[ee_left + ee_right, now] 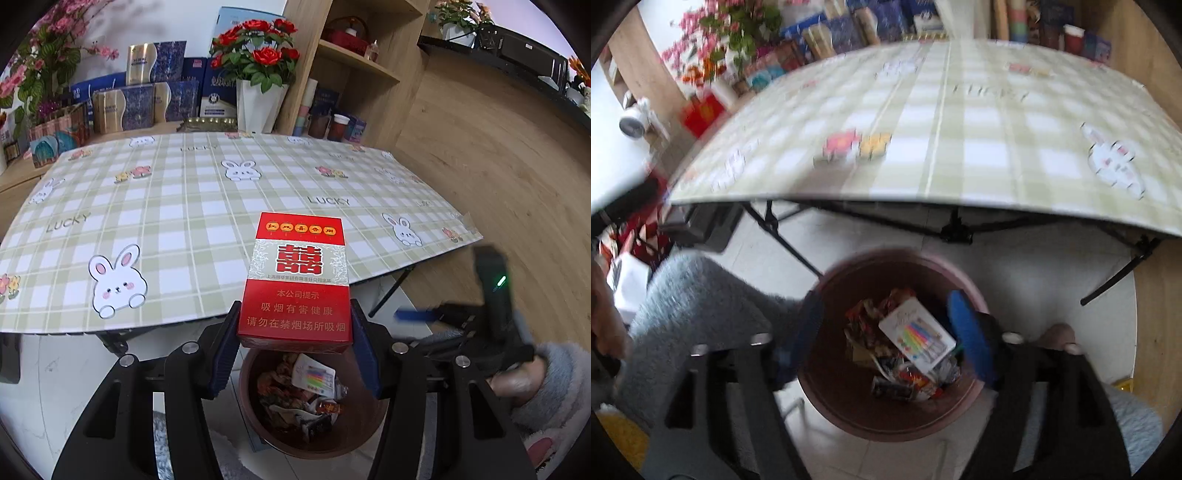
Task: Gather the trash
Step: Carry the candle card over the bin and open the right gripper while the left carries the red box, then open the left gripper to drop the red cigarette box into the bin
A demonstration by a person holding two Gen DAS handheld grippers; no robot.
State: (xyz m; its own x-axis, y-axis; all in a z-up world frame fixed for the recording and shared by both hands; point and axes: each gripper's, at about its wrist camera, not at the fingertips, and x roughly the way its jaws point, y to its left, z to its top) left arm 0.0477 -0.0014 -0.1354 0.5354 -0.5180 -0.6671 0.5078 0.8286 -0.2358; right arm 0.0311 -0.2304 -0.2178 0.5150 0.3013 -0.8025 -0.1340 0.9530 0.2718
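My left gripper (295, 314) is shut on a red cigarette pack (297, 280), its blue pads pressing the pack's lower sides. The pack stands upright above a brown round bin (365, 417) on the floor, just off the table's front edge. In the right wrist view my right gripper (884, 306) stands open over the same bin (827, 387), with nothing between its blue fingers (971, 339). Inside the bin a white card with rainbow stripes (918, 338) lies on top of crumpled wrappers (871, 321). That view is blurred.
A folding table with a green check rabbit cloth (184, 221) stands behind the bin. Boxes, a vase of red roses (258, 55) and wooden shelves (354, 62) lie beyond it. A fuzzy grey sleeve (701, 295) and a hand (517, 380) hold the tools. The floor is white tile.
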